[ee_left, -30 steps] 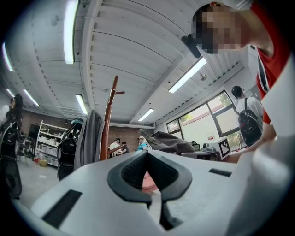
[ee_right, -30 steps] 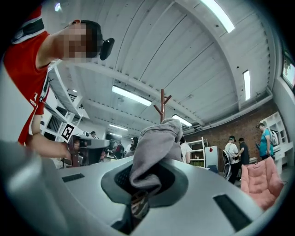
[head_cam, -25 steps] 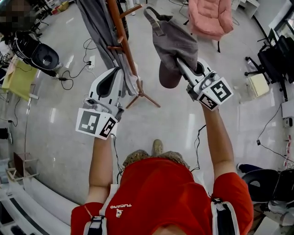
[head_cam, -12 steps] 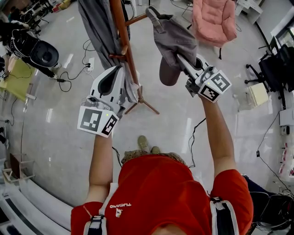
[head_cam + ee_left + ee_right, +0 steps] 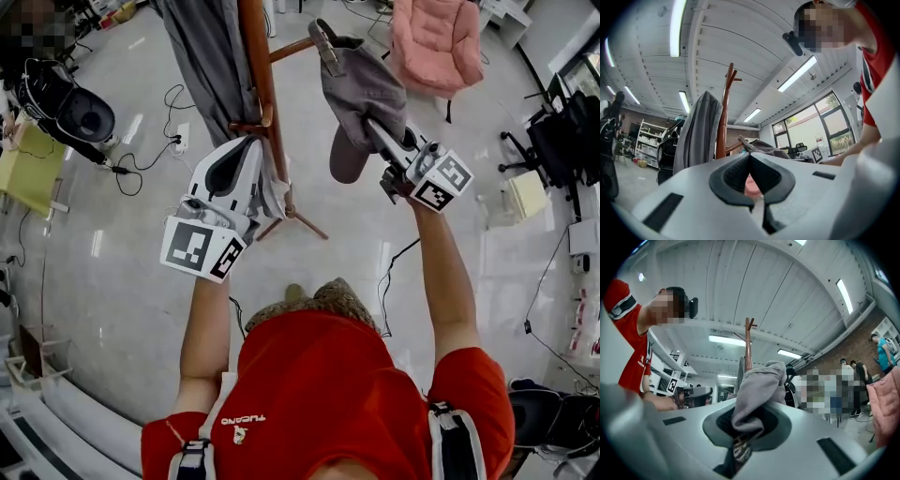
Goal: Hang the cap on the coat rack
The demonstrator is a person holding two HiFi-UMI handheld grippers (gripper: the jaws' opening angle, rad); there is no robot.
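Observation:
The grey cap [image 5: 361,89] hangs from my right gripper [image 5: 378,134], which is shut on its lower edge; in the right gripper view the cap [image 5: 757,390] bunches out from between the jaws of that gripper [image 5: 747,420]. Its strap end lies close against a side peg [image 5: 291,49] of the wooden coat rack [image 5: 261,84]. My left gripper [image 5: 251,142] is beside the pole, lower down, jaws shut on nothing. In the left gripper view, the left gripper [image 5: 750,161] looks past the rack [image 5: 723,122] to the cap [image 5: 764,149].
A grey garment [image 5: 202,56] hangs on the rack's left side. A pink chair [image 5: 431,37] stands behind the cap, black office chairs [image 5: 562,122] at right, a black fan-like unit [image 5: 80,108] and cables [image 5: 150,150] at left. People [image 5: 853,380] stand far off.
The rack has come closer and more upright in the head view. My right gripper has carried the cap nearer the side peg. The left gripper has stayed next to the pole.

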